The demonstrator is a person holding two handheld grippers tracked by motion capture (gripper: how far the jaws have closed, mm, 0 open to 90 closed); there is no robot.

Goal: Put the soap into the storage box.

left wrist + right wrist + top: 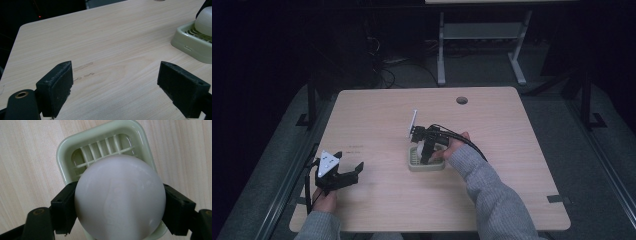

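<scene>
One wooden table (377, 115); one pale green slotted tray (100, 142) near its centre; one white ball (120, 197) over the tray; two black grippers, left gripper (343, 176) and right gripper (426, 159).

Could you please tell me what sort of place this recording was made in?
Probably a lab or workshop: a bare light wooden table with a cable hole, loose cables on the dark floor, and a grey metal-framed bench behind.

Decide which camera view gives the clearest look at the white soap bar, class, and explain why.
The right gripper view: the white soap bar looms large between the right gripper's jaws, above the green soap dish. The left gripper view catches its edge at the frame's right. The high view mostly hides it behind the gripper.
</scene>
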